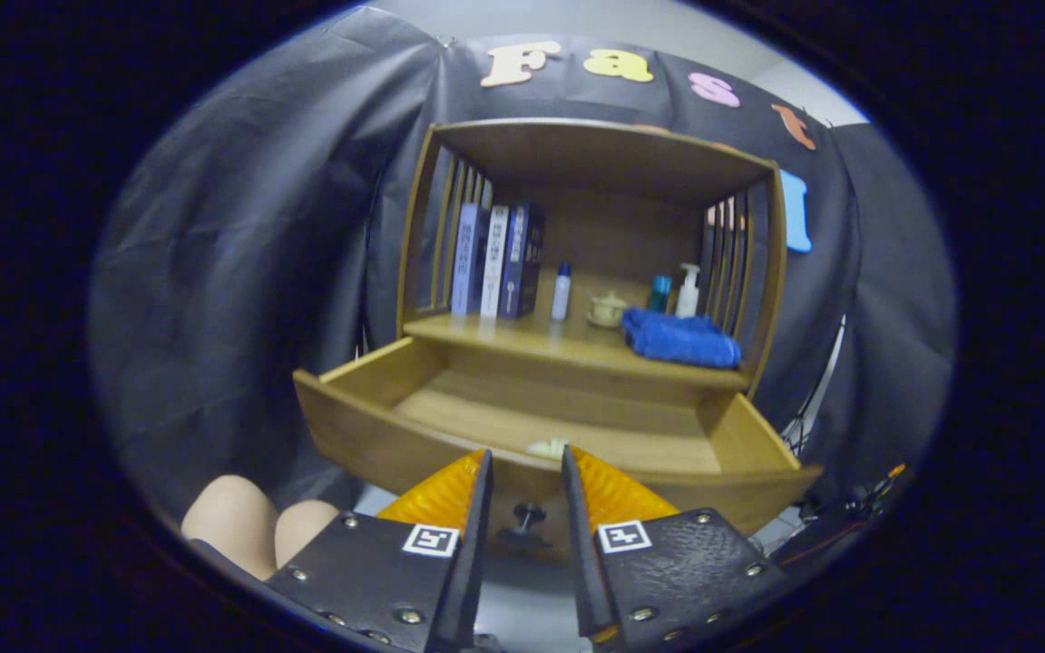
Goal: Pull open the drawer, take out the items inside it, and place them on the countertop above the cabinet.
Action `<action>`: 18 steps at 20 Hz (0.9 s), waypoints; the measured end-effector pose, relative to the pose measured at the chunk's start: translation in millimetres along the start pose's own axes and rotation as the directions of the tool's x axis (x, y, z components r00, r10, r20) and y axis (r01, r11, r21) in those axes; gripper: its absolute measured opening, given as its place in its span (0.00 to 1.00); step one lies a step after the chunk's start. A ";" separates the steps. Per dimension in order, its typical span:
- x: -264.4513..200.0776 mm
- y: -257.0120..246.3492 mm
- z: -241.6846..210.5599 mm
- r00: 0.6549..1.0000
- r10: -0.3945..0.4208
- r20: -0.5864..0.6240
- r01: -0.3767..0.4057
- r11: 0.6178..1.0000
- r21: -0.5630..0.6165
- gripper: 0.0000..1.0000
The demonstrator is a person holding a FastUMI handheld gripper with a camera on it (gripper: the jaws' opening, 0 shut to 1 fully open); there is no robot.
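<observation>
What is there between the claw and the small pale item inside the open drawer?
In the gripper view, the drawer's front panel with its knob lies between the open claw and the pale item, which sits just behind that panel.

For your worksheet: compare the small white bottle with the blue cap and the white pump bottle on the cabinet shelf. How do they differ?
The small bottle has a blue cap; the pump bottle has a white pump head. The small bottle stands beside the books; the pump bottle stands behind the blue towel. Both are upright and white-bodied. The gripper is open, before the drawer.

Tongs (527, 462) level, fingers parted with a narrow gap, gripping nothing.
</observation>
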State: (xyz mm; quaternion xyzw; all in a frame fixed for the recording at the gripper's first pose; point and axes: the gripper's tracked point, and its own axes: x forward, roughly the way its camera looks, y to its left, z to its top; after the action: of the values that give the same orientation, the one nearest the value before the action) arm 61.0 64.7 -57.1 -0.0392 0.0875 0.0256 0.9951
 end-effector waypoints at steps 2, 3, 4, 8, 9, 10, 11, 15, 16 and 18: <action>33.5 -6.6 9.9 0.999 0.009 -0.039 -0.009 1.000 0.000 0.36; 49.7 -7.2 7.9 0.997 0.015 -0.071 -0.014 1.000 0.017 0.36; 66.0 -9.2 4.6 0.994 0.020 -0.110 -0.017 0.999 0.028 0.36; 120.7 -19.1 -30.9 0.954 0.005 -0.299 -0.001 1.000 0.015 0.36; 131.8 -19.6 -43.0 0.942 0.006 -0.336 0.002 1.000 0.022 0.36; 140.0 -20.1 -50.8 0.926 0.002 -0.378 0.011 0.999 0.033 0.36; 146.9 -19.1 -60.7 0.910 0.008 -0.415 0.011 0.999 0.042 0.37; 159.2 -21.4 -87.9 0.855 -0.012 -0.518 0.024 1.000 0.017 0.37; 160.4 -20.6 -95.4 0.843 -0.010 -0.538 0.023 1.000 0.018 0.37; 162.3 -22.0 -107.7 0.827 -0.019 -0.562 0.034 0.999 0.016 0.37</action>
State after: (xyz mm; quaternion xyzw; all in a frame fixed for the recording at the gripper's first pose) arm 203.3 41.1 -189.7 -0.0336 0.3759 -0.0018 0.9261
